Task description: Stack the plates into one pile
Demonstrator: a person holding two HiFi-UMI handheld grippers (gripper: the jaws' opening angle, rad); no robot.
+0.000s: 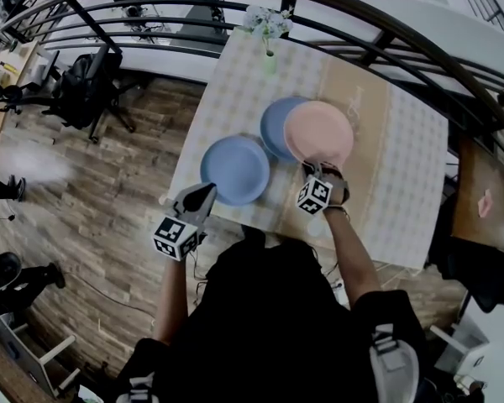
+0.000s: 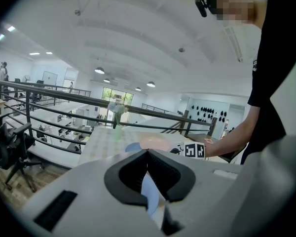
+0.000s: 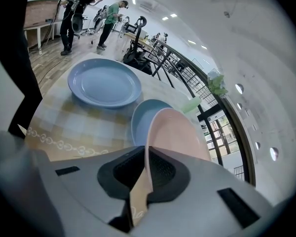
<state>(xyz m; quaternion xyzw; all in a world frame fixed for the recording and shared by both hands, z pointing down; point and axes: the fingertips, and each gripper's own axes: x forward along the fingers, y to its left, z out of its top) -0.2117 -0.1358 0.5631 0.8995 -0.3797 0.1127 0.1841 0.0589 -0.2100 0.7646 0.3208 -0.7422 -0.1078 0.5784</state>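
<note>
One pink plate (image 3: 180,132) between right jaws

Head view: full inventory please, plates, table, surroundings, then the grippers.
Round blue plates: 2, blue; one flat at the table's left front, one behind it to the right, partly covered.
Round pink plate: 1, pink; over the farther blue plate, contact unclear.
Table with checked cloth: 1, pale cream; centre.
Vase of flowers: 1, pale green; table's far edge.
Metal railing: 1, black; beyond the table.
Office chair: at least 1, black; wooden floor, left.
Left gripper: grey, jaws together, at the front blue plate's rim.
Right gripper: grey, shut on the pink plate's rim.
</note>
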